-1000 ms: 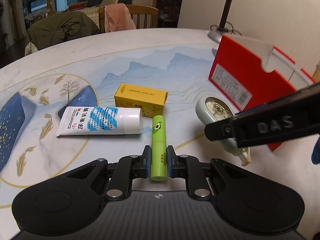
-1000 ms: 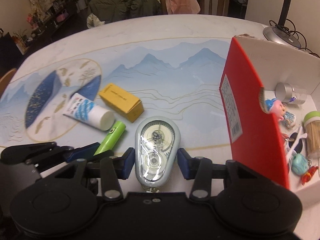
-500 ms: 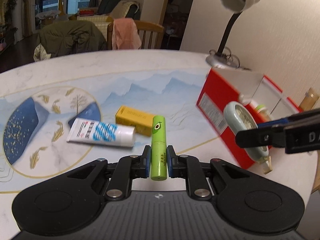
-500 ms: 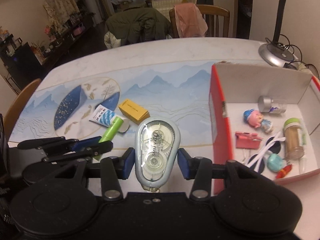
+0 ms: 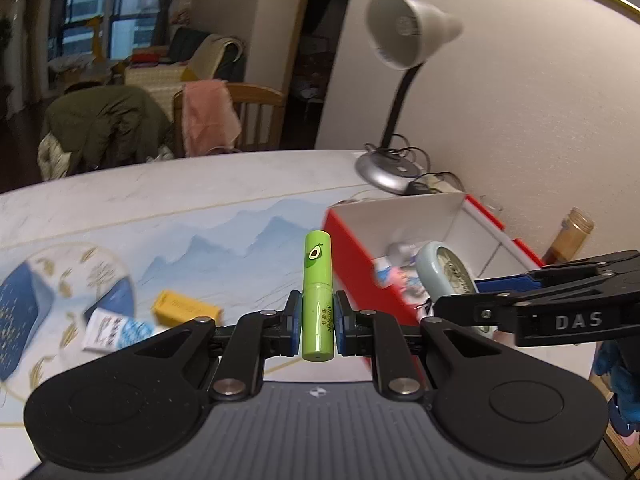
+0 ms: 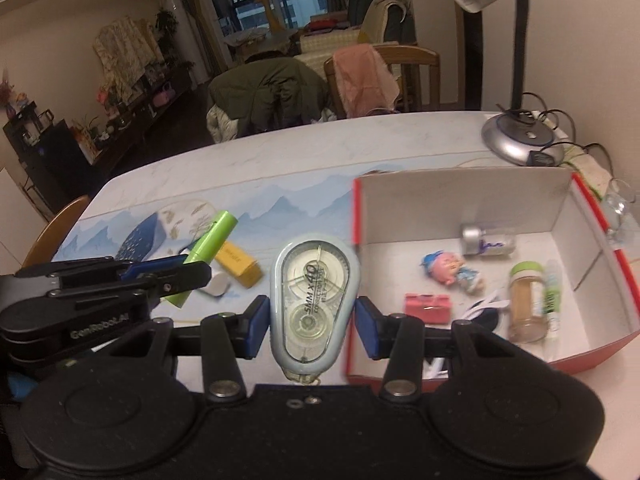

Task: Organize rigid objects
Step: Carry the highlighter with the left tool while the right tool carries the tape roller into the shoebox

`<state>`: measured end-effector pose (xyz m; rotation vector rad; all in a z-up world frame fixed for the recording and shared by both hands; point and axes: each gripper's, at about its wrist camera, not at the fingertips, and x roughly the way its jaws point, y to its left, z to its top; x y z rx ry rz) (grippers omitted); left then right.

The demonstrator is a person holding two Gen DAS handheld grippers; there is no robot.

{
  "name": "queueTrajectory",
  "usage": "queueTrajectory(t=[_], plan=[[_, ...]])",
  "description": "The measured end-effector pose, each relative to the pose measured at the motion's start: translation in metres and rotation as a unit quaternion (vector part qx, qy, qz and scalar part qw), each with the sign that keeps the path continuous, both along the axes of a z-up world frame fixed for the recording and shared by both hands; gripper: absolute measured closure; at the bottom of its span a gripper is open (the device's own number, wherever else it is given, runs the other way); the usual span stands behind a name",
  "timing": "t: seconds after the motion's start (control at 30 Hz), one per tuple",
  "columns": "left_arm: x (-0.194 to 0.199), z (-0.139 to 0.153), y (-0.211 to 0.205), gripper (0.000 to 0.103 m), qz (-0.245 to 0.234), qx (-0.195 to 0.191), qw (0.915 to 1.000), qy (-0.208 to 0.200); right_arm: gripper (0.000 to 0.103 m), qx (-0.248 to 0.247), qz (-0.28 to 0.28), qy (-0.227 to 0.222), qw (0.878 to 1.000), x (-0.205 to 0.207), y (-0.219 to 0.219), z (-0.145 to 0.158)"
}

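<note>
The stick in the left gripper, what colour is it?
Bright green stick with a small avocado picture, best in the left wrist view.

I see a glossy green plastic lip-balm tube (image 5: 317,296), a smooth pale-blue plastic correction-tape dispenser (image 6: 314,304) with clear window, a red cardboard box (image 6: 460,216), matt white inside, and a bench (image 6: 280,168) seemingly polished marble.

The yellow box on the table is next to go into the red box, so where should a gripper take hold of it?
Grip the yellow box across its two long narrow sides near the middle, coming down from above. It lies flat on the table, and its near end is close against the white tube's cap, so the ends look awkward to reach.
</note>
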<state>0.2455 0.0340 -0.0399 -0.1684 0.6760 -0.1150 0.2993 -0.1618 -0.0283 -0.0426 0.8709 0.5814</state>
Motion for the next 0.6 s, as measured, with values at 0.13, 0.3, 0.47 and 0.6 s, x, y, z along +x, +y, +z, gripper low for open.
queueTrajectory(t=[0.13,0.3,0.47,0.6], plan=[[0.014,0.005,-0.029,0.087,-0.023,0.017,0.9996,-0.004,0.058,0.003,-0.020,-0.005,1.000,0.012,-0.029,0.001],[0.036,0.005,-0.065,0.087,-0.049,0.032,0.9983,-0.001,0.058,0.000,-0.048,-0.011,0.999,0.029,-0.067,-0.001],[0.058,-0.001,-0.096,0.087,-0.070,0.042,0.9967,0.009,0.058,-0.010,-0.073,-0.017,0.997,0.049,-0.100,-0.004],[0.076,-0.007,-0.118,0.087,-0.082,0.050,0.9952,0.019,0.058,-0.015,-0.090,-0.015,0.996,0.065,-0.122,-0.010]])
